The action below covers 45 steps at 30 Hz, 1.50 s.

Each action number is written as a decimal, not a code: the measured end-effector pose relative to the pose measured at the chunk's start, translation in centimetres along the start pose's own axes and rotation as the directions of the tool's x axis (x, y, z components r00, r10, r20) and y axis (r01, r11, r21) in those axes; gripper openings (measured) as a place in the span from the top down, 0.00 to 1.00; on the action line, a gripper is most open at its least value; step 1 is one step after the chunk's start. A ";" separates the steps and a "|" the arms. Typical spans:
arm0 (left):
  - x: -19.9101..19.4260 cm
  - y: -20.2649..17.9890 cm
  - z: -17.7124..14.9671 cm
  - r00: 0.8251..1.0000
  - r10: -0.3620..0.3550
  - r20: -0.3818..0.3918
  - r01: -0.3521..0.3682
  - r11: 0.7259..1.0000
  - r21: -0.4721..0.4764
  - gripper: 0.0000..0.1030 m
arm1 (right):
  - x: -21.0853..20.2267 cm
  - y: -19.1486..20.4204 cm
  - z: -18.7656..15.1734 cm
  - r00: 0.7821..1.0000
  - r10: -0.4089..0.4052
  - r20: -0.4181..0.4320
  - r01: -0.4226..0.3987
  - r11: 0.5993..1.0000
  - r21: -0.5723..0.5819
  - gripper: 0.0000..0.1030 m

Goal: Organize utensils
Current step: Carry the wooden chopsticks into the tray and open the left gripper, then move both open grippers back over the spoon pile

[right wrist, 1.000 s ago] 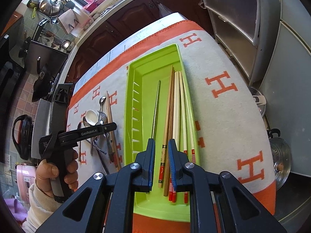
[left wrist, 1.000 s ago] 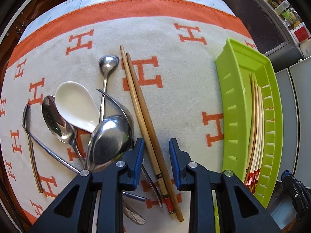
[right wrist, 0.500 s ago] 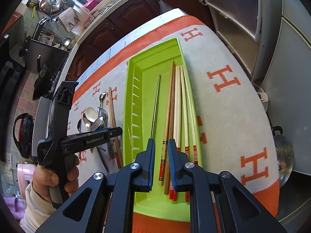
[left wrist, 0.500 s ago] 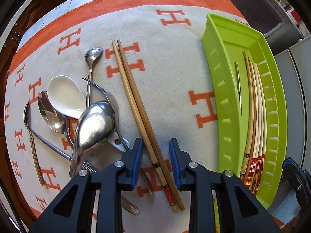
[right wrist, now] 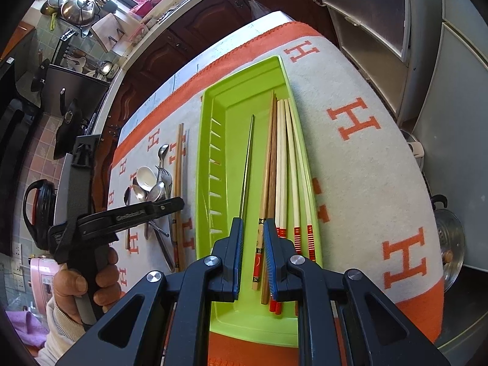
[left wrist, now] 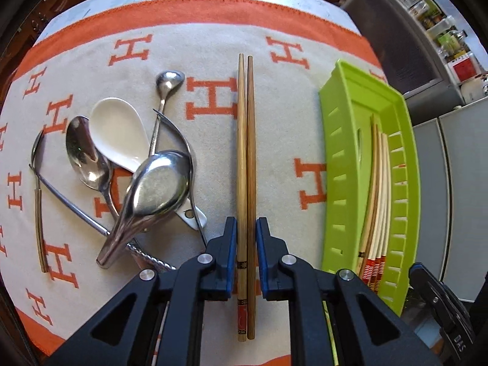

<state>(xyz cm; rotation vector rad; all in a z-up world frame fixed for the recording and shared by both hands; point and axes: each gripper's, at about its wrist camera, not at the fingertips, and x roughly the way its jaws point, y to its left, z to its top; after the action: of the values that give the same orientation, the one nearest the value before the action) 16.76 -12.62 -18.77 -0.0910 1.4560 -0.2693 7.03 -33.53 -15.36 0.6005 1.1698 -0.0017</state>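
Note:
A pair of brown wooden chopsticks (left wrist: 246, 152) lies straight on the H-patterned cloth. My left gripper (left wrist: 246, 228) is open, its two jaws standing either side of the pair's lower part with small gaps. The pair also shows in the right wrist view (right wrist: 178, 177). A green tray (left wrist: 341, 164) to the right holds several chopsticks (left wrist: 378, 189) and a metal stick (right wrist: 247, 164). My right gripper (right wrist: 252, 238) is open and empty, hovering over the tray's near end (right wrist: 253, 329).
A pile of spoons lies left of the chopsticks: a white ceramic spoon (left wrist: 119, 131), a large steel ladle spoon (left wrist: 155, 183), smaller steel spoons (left wrist: 84, 155) and a fork. Cabinets and a fridge stand beyond the table's right edge (right wrist: 427, 311).
My left gripper swung over the wooden chopsticks, lined up with them and came lower, so the pair now lies between its jaws. The right gripper barely moved.

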 end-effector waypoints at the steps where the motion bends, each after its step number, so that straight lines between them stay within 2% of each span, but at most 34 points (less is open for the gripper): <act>1: -0.5 0.1 -0.2 1.000 -0.019 0.004 0.019 1.000 -0.005 0.91 | 0.0 0.0 0.0 1.000 0.001 -0.001 -0.001 1.000 0.000 0.87; 4: -1.8 0.4 -1.0 0.998 -0.066 0.014 0.066 0.998 -0.011 0.91 | 0.0 0.2 -0.1 1.000 0.003 -0.002 -0.003 1.000 -0.004 0.87; 10: -5.0 -0.4 -2.7 0.988 -0.153 0.031 0.152 0.988 0.036 0.90 | -0.5 0.4 -0.2 1.000 0.001 0.005 -0.001 1.000 -0.007 0.87; 14: -6.2 -2.6 -3.0 0.977 -0.212 0.023 0.209 0.974 0.083 0.90 | -0.7 0.2 -0.1 1.000 -0.011 0.012 0.011 1.000 -0.001 0.87; 21: -5.6 -6.9 -3.7 0.970 -0.242 -0.024 0.243 0.957 0.155 0.90 | -1.8 -0.8 -0.2 0.997 -0.056 0.046 0.054 0.998 0.031 0.87; 26: -4.2 -8.9 -3.9 0.974 -0.225 -0.024 0.225 0.952 0.208 0.87 | -2.3 -1.7 -0.2 0.993 -0.091 0.070 0.087 0.994 0.060 0.86; 28: -4.4 -9.3 -4.0 0.979 -0.204 -0.003 0.200 0.952 0.233 0.73 | -2.3 -2.1 -0.3 0.992 -0.099 0.074 0.094 0.993 0.069 0.86; 31: -5.0 -9.4 -4.1 0.983 -0.182 0.032 0.168 0.952 0.257 0.59 | -2.2 -2.2 -0.3 0.992 -0.102 0.075 0.097 0.993 0.073 0.82; 35: -5.8 -9.0 -4.2 0.986 -0.148 0.076 0.122 0.954 0.273 0.51 | -2.0 -2.0 -0.4 0.992 -0.106 0.075 0.101 0.992 0.069 0.82; 37: -5.9 -9.0 -4.0 0.987 -0.137 0.089 0.108 0.957 0.268 0.42 | -2.0 -1.8 -0.5 0.991 -0.108 0.076 0.104 0.993 0.062 0.82; 39: -6.2 -8.4 -4.3 0.988 -0.118 0.103 0.088 0.961 0.261 0.38 | -2.0 -1.3 -0.6 0.991 -0.110 0.076 0.107 0.993 0.053 0.82; 45: -6.8 -4.9 -5.5 0.989 -0.068 0.132 0.040 0.978 0.203 0.37 | -2.1 -0.3 -1.0 0.989 -0.123 0.076 0.121 0.992 0.033 0.78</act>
<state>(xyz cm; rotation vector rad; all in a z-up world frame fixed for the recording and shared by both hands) 10.09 -15.18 -11.77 0.0136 1.2827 -0.4447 5.19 -33.97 -13.91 0.5480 1.1311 -0.1451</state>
